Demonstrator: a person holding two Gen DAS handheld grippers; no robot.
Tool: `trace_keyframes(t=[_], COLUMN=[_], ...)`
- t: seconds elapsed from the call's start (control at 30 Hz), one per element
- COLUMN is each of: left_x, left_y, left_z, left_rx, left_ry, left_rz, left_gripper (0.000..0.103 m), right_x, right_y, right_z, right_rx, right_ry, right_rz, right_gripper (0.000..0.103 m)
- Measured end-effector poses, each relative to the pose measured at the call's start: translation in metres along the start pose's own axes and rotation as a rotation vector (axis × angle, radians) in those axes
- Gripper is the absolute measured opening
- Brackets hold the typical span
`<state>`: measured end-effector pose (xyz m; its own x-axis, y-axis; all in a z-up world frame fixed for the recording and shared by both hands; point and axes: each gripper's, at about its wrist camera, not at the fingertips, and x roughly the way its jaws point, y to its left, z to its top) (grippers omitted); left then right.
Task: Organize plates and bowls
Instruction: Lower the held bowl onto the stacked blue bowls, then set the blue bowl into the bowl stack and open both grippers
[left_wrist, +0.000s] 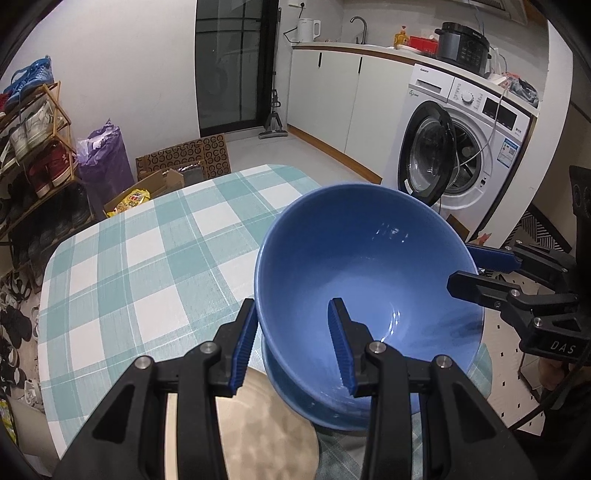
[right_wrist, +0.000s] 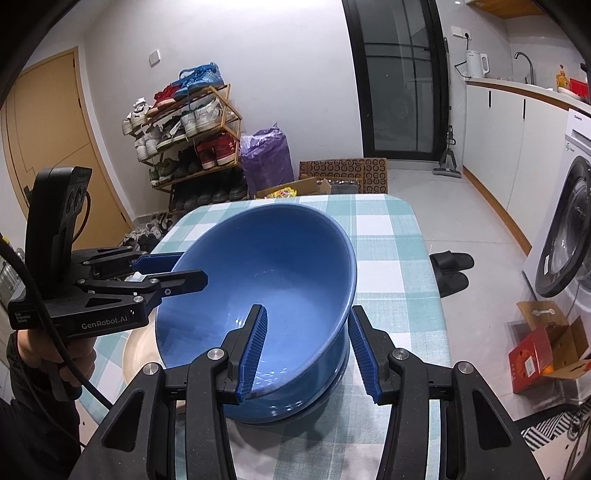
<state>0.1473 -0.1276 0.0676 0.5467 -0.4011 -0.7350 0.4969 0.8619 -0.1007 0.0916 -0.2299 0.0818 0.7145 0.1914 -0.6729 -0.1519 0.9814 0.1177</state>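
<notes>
The table (left_wrist: 122, 258), covered in a teal-and-white check cloth, lay bare across its far and left parts, its rounded far edge giving onto open grey floor in front of the washing machine (left_wrist: 465, 147) and the white cabinets. To the left, past the table's edge, stood a shoe rack (right_wrist: 184, 140), a purple bag (right_wrist: 264, 158) and cardboard boxes — close to that side.

A blue bowl (left_wrist: 369, 273) was held tilted above the table's near part, its mouth tipped toward the cameras and its inside empty. Just beneath it sat a second blue bowl (left_wrist: 306, 398), and whether the two touched could not be told. Beside that lower bowl, to its left, lay a pale beige plate (left_wrist: 266, 435) on the cloth.

The left claw (left_wrist: 295, 347) was clamped on the tilted bowl's rim, one finger outside the wall and one inside. The right claw (right_wrist: 306, 354) gripped the opposite rim the same way — one pad inside the bowl, the other outside. A hand (right_wrist: 55, 362) held the left claw's grip.
</notes>
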Motion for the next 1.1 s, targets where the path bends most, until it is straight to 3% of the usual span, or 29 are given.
trace_keyframes(t=[1.1], left_x=[0.021], left_y=[0.008], left_z=[-0.021], left_rx=[-0.009], left_ry=[0.071], left_rz=[0.002], left_gripper=[0.038], right_x=[0.025], right_y=[0.009], right_z=[-0.013], right_rx=[0.000], right_ry=[0.082], right_rz=[0.002], right_gripper=[0.047])
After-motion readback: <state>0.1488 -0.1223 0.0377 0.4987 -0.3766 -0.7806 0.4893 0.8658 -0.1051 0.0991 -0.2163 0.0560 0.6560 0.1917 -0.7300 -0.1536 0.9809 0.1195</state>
